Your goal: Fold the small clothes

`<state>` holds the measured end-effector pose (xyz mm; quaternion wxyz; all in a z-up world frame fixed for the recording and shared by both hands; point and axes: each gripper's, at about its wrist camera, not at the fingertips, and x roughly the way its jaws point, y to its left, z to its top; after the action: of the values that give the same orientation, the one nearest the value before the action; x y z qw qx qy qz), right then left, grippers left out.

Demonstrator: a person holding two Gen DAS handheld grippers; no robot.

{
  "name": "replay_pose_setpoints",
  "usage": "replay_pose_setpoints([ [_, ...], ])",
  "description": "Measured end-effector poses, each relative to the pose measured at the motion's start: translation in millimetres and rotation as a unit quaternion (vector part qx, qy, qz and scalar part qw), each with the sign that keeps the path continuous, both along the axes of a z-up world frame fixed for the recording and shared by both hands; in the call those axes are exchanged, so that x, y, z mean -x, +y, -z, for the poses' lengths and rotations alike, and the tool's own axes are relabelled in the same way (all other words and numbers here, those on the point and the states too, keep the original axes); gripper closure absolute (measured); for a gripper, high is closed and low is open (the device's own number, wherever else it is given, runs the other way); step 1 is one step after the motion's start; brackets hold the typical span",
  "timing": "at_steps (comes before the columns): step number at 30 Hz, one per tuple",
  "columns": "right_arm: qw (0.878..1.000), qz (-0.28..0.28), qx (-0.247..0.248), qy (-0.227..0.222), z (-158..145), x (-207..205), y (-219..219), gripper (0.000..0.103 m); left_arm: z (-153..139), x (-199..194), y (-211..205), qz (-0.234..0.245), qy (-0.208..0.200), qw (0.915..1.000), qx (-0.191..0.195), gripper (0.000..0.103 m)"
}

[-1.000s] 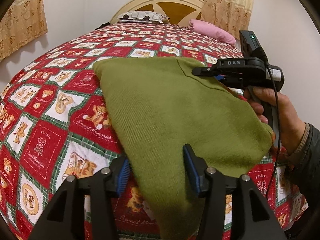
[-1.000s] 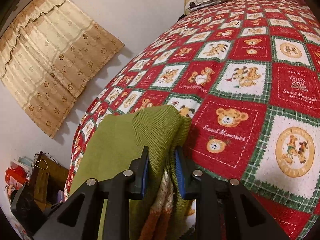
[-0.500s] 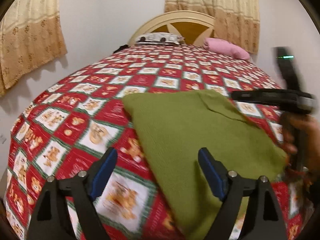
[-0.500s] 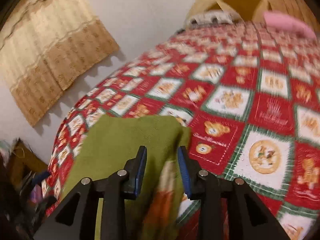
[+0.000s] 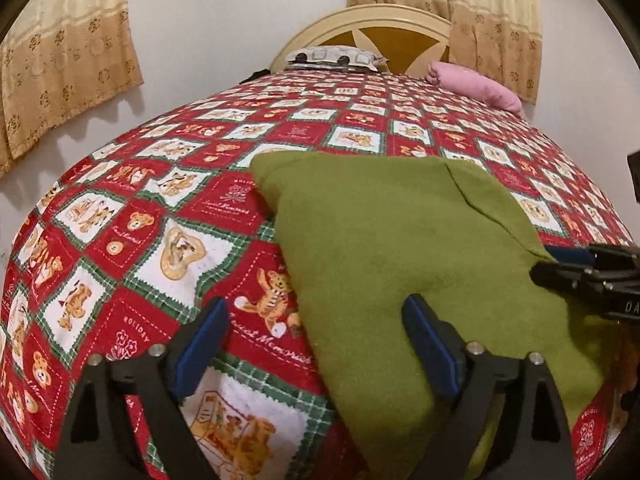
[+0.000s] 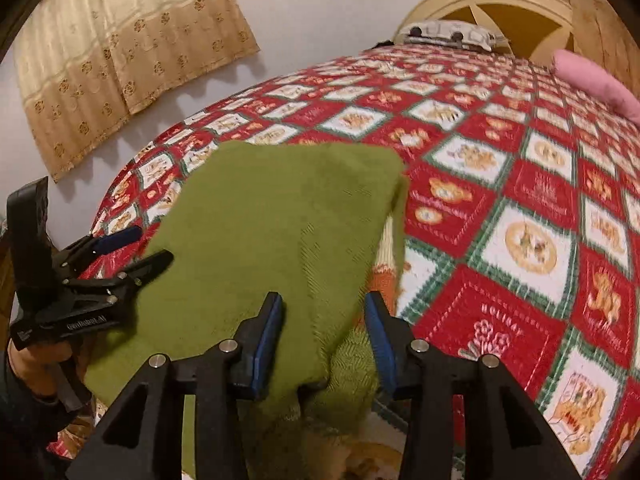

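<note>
A green knitted garment lies folded flat on the red bear-patterned bedspread; it also shows in the right wrist view, with an orange and cream part peeking out at its right edge. My left gripper is open, its right finger over the garment's near left edge, gripping nothing. My right gripper is open with its fingers either side of the garment's near edge. Each gripper shows in the other's view: the right one at the garment's right edge, the left one at its left edge.
At the head of the bed are a wooden headboard, a patterned pillow and a pink pillow. Beige curtains hang on the left wall. The bedspread stretches on behind and to both sides of the garment.
My right gripper opened and let go of the garment's edge, which now lies flat. My left gripper opened wider and drew back. Both views tilted up toward the headboard.
</note>
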<state>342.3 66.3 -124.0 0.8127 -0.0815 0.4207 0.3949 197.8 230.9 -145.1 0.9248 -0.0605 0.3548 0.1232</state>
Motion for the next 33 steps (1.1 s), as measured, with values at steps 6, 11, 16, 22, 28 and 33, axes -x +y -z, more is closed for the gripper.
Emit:
replay_pose_setpoints([
  [6, 0.999, 0.007, 0.011, -0.032, -3, 11, 10, 0.058, -13, 12, -5, -0.005, 0.006, 1.0000, -0.006, 0.010],
  [11, 0.996, 0.036, -0.038, -0.079, -44, 41, -8, 0.044, -41, 39, -13, 0.006, -0.019, 0.9998, -0.004, 0.009],
  [16, 0.991, 0.051, -0.035, -0.118, -72, 76, -12, 0.034, -65, 57, -24, 0.014, -0.050, 0.9986, 0.001, 0.009],
  [22, 0.985, 0.104, -0.043, -0.132, -90, 102, -30, 0.034, -87, 67, -33, 0.033, -0.081, 0.9962, 0.001, 0.008],
  [28, 0.983, 0.116, -0.056, -0.128, -96, 108, -38, 0.034, -93, 71, -36, 0.039, -0.092, 0.9950, 0.000, 0.008],
  [33, 0.982, 0.119, -0.063, -0.135, -100, 116, -42, 0.034, -94, 74, -39, 0.039, -0.095, 0.9947, -0.005, 0.008],
])
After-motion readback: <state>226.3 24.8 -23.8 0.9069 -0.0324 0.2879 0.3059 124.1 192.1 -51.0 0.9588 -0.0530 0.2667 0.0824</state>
